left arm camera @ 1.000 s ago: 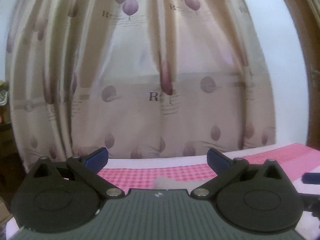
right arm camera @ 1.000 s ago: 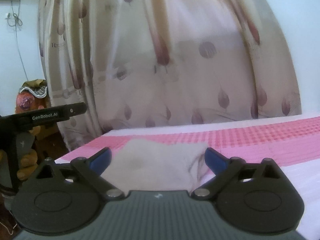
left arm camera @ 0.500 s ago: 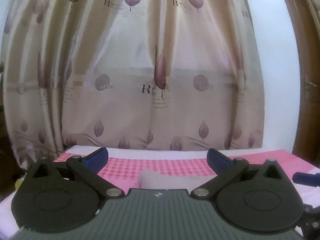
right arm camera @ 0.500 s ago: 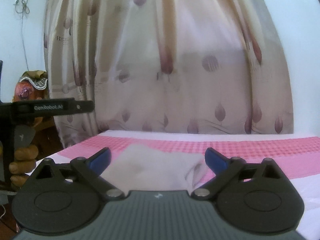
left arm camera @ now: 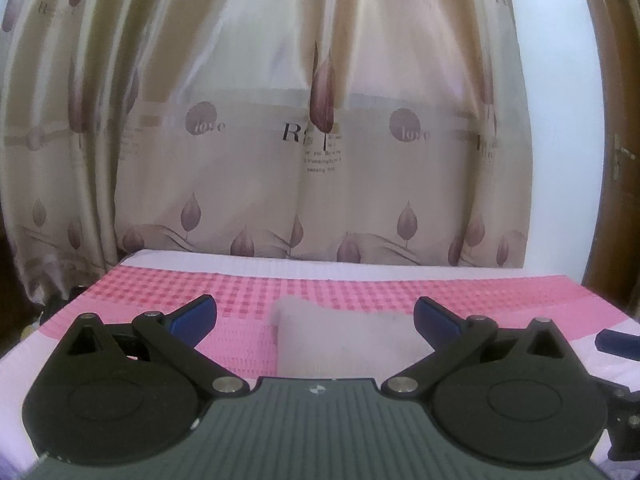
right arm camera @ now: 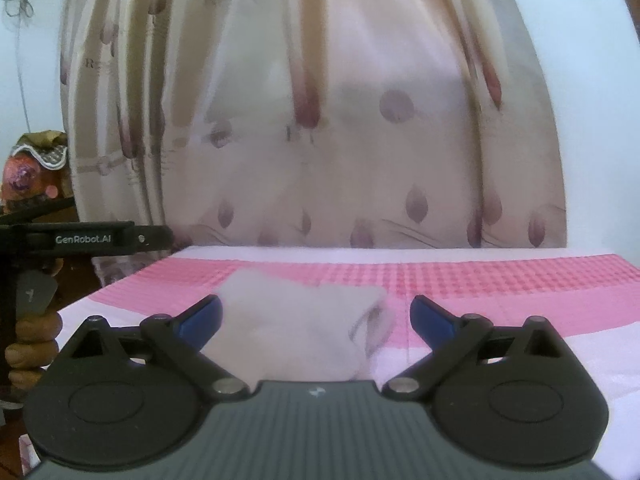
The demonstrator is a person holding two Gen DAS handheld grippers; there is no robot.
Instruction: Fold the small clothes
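Note:
A small pale grey-white garment (left arm camera: 344, 340) lies in a folded heap on the pink checked cloth (left arm camera: 240, 292) of the table. My left gripper (left arm camera: 314, 318) is open and empty, raised above the table's near side, with the garment seen between its blue fingertips (left arm camera: 192, 318). My right gripper (right arm camera: 316, 318) is open and empty, and the garment (right arm camera: 296, 336) lies just ahead between its fingers. The left gripper's body (right arm camera: 92, 238) shows at the left edge of the right wrist view. The right gripper's blue fingertip (left arm camera: 618, 342) shows at the right edge of the left wrist view.
A beige curtain with purple leaf prints (left arm camera: 312, 140) hangs close behind the table's far edge. A brown door (left arm camera: 616, 152) stands at the right. Cluttered objects (right arm camera: 32, 172) sit at the left beyond the table. The table's left edge (left arm camera: 60, 312) drops off.
Both views have tilted downward and settled, so more of the table and garment shows. Both grippers stay open and empty.

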